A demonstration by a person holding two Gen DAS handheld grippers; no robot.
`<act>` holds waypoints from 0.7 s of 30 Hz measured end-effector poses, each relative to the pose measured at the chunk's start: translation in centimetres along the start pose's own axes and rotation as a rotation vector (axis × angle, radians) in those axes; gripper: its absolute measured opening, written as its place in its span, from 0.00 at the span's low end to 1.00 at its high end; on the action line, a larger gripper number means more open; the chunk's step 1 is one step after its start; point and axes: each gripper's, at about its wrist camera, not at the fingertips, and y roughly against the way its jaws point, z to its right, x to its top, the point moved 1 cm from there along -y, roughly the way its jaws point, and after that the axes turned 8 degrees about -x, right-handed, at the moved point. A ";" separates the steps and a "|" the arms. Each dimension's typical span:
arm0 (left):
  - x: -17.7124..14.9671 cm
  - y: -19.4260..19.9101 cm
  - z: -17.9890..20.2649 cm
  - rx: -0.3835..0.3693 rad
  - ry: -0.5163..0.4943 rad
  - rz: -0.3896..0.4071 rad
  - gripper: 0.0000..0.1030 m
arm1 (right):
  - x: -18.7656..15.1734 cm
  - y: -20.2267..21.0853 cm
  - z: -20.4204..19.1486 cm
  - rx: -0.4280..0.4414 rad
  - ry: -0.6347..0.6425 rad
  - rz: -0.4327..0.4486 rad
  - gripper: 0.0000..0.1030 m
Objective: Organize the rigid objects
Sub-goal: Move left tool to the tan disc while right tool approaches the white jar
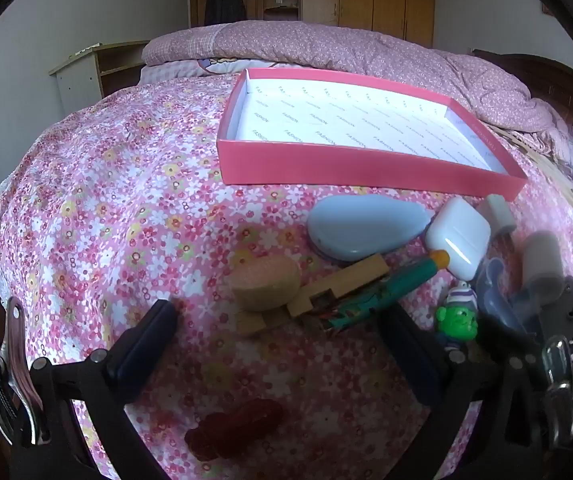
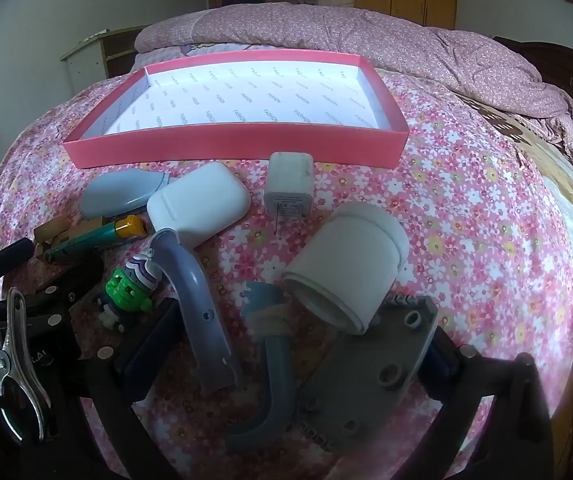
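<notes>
My left gripper: jaws wide, nothing between the pads, tilted down over the bedspread; the cork disc and wooden block lie just ahead of its tips
My right gripper: jaws wide, holding nothing; the curved lilac piece, blue hook and grey plate lie in the gap between its fingers
Box: pink, shallow, open, white printed floor bare; it sits beyond the clutter, its near wall facing me
Clutter: packed just before the box's near wall: blue case, white case touching it, green pen lying across the wooden block, charger close to the box wall, white jar on its side with its mouth toward me, green toy beside the lilac piece
Red thing: blurred, on the bedspread below my left jaws
Open room: bare bedspread to the left of the cork disc, and to the right of the jar up to the quilt
Edges: bedspread falls away at far left and far right; quilt lies behind the box
</notes>
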 end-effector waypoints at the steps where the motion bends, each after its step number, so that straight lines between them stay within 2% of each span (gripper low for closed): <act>1: 0.0 0.0 0.0 0.000 0.000 -0.003 1.00 | 0.0 0.0 0.0 0.000 0.000 0.001 1.00; 21: 0.0 0.0 0.0 -0.003 0.000 -0.011 1.00 | 0.2 0.0 0.0 0.013 -0.001 -0.011 1.00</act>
